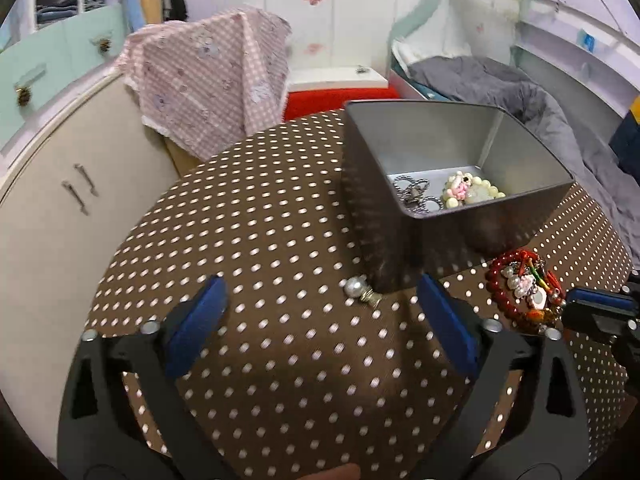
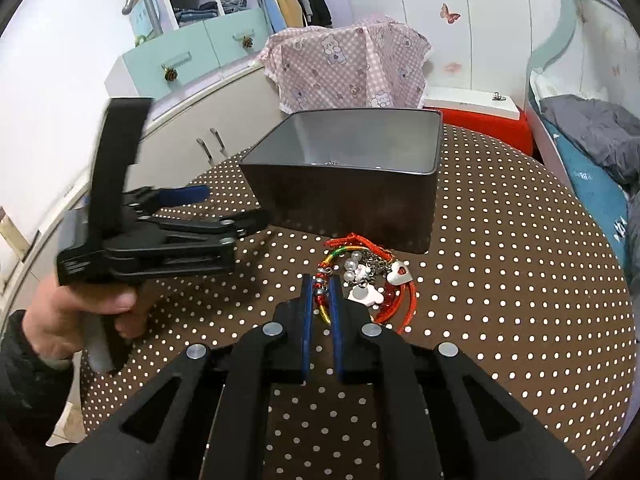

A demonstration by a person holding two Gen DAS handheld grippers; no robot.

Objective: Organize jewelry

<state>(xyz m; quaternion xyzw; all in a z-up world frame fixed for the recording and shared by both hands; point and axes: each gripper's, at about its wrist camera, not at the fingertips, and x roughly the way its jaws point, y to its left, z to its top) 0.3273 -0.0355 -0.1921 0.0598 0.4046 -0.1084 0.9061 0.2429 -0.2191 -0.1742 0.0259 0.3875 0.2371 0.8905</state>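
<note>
Surface (image 2: 520, 280): round, covered in brown cloth with white polka dots. Beyond its far edge: pink checked cloth with bear print (image 2: 348, 68) draped over an object, red box with white lid (image 2: 480, 118) just beside it, cream cabinet with two handles (image 1: 60, 208) at the far-left edge. Grey bedding (image 1: 520, 96) lies on a bed past the right edge; teal drawers with pinecone knobs (image 2: 192, 56) stand against the wall.

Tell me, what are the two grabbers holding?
The right gripper pinches the rainbow cord of the bracelet pile. The left gripper is open, holding nothing.
</note>
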